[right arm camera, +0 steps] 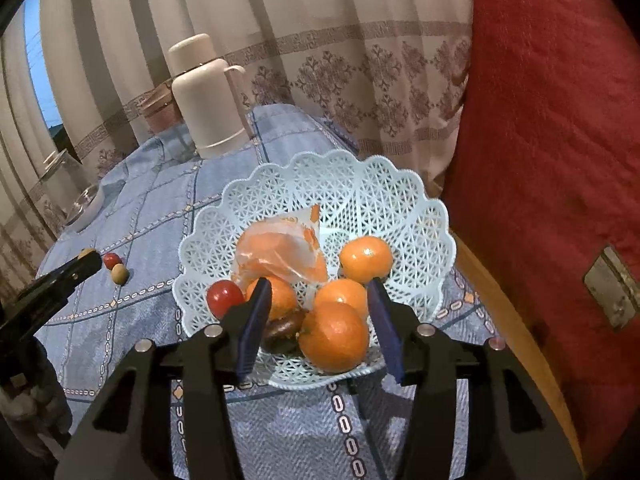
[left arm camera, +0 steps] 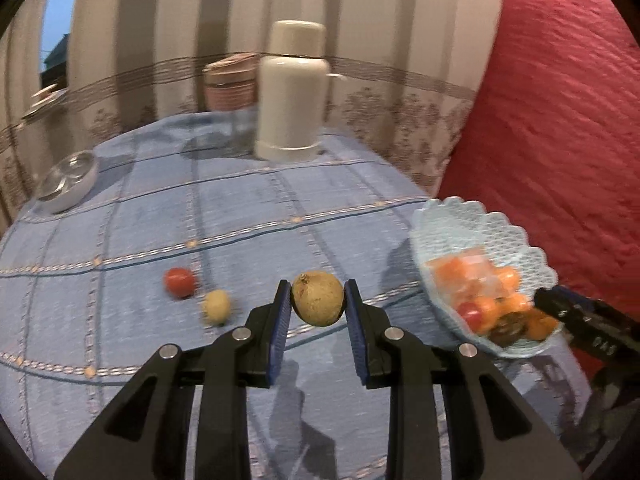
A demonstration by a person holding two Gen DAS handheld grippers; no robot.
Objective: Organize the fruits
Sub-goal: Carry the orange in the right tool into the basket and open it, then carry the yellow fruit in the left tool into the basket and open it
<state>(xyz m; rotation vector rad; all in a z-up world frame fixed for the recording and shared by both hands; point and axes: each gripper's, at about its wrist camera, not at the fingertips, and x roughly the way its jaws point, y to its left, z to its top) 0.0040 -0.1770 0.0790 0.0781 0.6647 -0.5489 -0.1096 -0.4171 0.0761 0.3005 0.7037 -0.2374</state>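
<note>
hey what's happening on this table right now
A person is sorting fruit into a light blue basket. The left hand-held gripper is shut on a brownish-yellow fruit. The right hand-held gripper hangs open over the basket's oranges. A small red fruit and a small yellow one still lie on the tablecloth.

Left wrist view: fruit (left arm camera: 318, 299) clamped between the left gripper (left arm camera: 318, 306) pads at lower centre, above the table (left arm camera: 140, 340). Two small fruits (left arm camera: 180, 282) (left arm camera: 216, 306) side by side on the cloth to its left. Basket (left arm camera: 460, 224) at right edge, heaped with fruit; right gripper (left arm camera: 576, 316) tip at its lower right. Flask (left arm camera: 290, 92) at upper centre, a container (left arm camera: 230, 82) behind it to the left. Dish (left arm camera: 68, 182) at far left.

Right wrist view: right gripper (right arm camera: 320, 320) spread over the basket (right arm camera: 400, 184) at centre.
</note>
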